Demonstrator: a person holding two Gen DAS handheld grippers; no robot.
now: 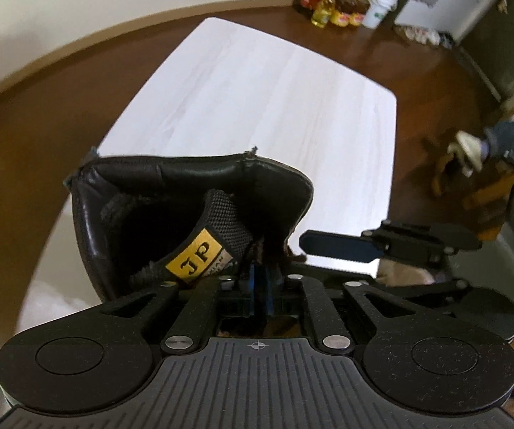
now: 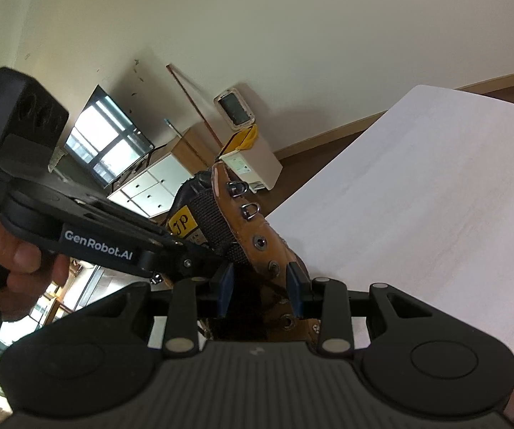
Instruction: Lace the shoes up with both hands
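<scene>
Left wrist view looks down into a boot (image 1: pixel 171 214) just ahead of the left claw (image 1: pixel 261 287) — padded black leather collar, mesh tongue with a yellow "JP" tag (image 1: pixel 194 255); the blue pads sit nearly together, and whether dark lace is caught between them I cannot tell. Right wrist view alone shows the tan leather flank, metal D-rings and eyelets, "GenRobot.AI" on the other tool, and the right claw (image 2: pixel 259 286) partly spread around the eyelet flap above the pale wood-grain counter (image 2: pixel 417 196).

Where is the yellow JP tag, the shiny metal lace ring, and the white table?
Yellow JP tag (image 1: pixel 195 253): left wrist view, on the letters.
Shiny metal lace ring (image 2: pixel 250 210): right wrist view, on the lower ring's loop.
White table (image 1: pixel 257 100): left wrist view, on bare top.
</scene>
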